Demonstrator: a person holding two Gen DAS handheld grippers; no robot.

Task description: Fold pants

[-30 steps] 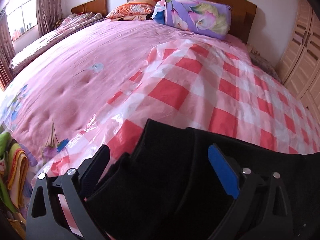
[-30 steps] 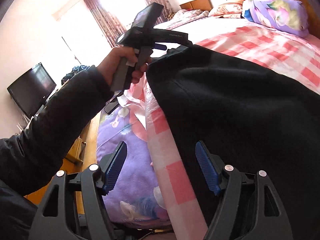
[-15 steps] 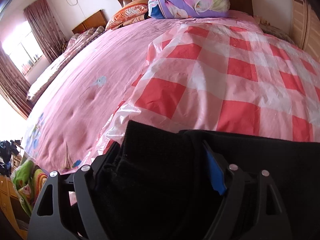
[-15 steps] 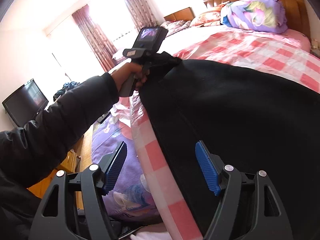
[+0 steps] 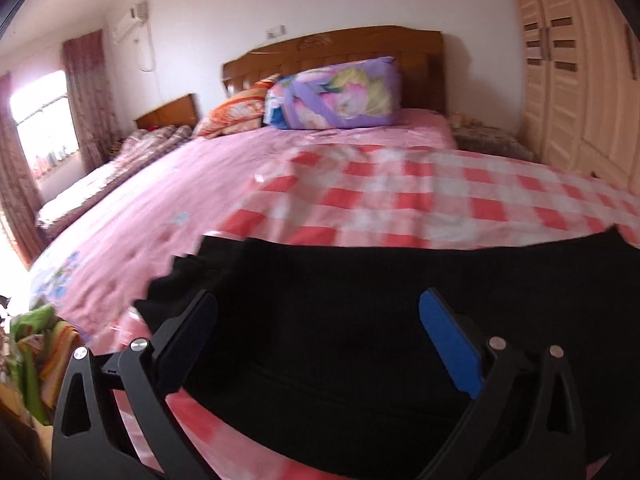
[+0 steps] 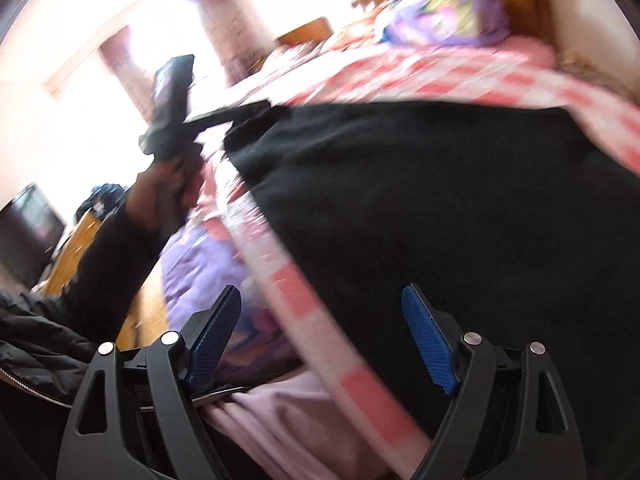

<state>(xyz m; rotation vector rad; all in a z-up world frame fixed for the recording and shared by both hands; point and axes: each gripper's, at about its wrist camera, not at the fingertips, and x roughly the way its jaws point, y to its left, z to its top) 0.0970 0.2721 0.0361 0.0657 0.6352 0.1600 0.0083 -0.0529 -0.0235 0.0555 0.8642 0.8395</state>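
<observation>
The black pants [image 5: 360, 300] lie spread on a red-and-white checked sheet [image 5: 400, 200] near the bed's foot. My left gripper [image 5: 318, 320] hangs over their left end. Its jaws are opening wide, the cloth lies beneath and between them, and the pads do not press it. In the right wrist view the pants [image 6: 440, 200] fill the right half. My right gripper [image 6: 322, 320] straddles the bed's edge, its jaws opening with the pants' border and sheet between them, untouched. The left gripper [image 6: 256, 110] shows there too, over the pants' far corner, held by a hand [image 6: 168, 176].
A pink bed cover [image 5: 160, 200] spreads left of the checked sheet. A purple flowered pillow [image 5: 336, 96] leans on the wooden headboard [image 5: 340, 44]. A wardrobe [image 5: 580, 80] stands on the right. A purple blanket [image 6: 192, 264] hangs below the bed's edge, with a TV [image 6: 28, 236] at far left.
Half a second ago the left jaws were closing on bunched black cloth; now they stand wide and have drawn back, and the pants lie flatter. The right jaws have spread; both views swung.
</observation>
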